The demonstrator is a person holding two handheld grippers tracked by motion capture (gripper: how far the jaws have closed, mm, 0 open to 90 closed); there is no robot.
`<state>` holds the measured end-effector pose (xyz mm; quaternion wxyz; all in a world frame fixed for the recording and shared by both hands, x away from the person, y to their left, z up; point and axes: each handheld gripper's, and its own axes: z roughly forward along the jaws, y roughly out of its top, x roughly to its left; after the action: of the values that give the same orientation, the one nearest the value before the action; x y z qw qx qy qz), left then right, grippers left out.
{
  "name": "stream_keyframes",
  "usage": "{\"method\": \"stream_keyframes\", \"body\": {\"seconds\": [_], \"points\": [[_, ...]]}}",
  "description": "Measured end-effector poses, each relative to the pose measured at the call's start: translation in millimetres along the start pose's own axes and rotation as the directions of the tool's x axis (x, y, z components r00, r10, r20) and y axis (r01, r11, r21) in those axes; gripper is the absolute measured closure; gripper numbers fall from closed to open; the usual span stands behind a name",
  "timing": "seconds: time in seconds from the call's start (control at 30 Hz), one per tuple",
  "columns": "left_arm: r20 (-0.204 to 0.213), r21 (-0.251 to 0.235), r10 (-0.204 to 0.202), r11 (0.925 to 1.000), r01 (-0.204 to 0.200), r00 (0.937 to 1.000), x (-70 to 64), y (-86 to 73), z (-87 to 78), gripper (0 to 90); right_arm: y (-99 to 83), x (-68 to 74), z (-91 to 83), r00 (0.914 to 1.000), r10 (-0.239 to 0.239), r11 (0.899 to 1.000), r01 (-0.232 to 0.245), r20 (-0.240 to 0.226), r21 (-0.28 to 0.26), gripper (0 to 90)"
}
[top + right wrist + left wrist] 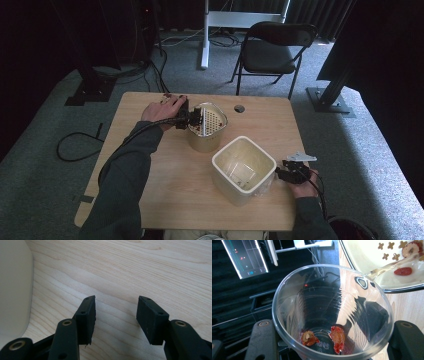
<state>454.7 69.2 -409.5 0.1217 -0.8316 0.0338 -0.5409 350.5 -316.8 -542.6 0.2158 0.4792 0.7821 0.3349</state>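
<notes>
I hold a clear plastic cup (332,315) clamped between my left gripper (192,119)'s jaws, tipped at the rim of the strainer pot (206,131). Liquid looks poured out; two red fruit bits (337,336) stick at the cup bottom, so emptying isn't finished. My right gripper (116,315) rests beside the square bin (243,169), jaws wide apart, holding nothing.

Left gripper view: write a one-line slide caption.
Left gripper tips clear plastic cup, two red fruit pieces inside, toward cream perforated strainer.
</notes>
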Motion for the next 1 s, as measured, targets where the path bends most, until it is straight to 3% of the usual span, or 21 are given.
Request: {"method": "stream_keyframes", "body": {"seconds": [0.57, 1.0], "points": [[-0.044, 0.021, 0.096, 0.9952, -0.095, 0.9944, -4.5, 5.1, -0.1, 38.0, -0.5, -0.9, -0.2, 1.0, 0.003, 1.0, -0.003, -0.003, -0.001, 49.2], [-0.069, 0.037, 0.131, 0.991, -0.128, 0.989, -7.5, 4.5, 0.7, 38.3, -1.2, -1.7, 0.3, 1.0, 0.004, 1.0, -0.004, -0.002, 0.0, 49.2]]}}
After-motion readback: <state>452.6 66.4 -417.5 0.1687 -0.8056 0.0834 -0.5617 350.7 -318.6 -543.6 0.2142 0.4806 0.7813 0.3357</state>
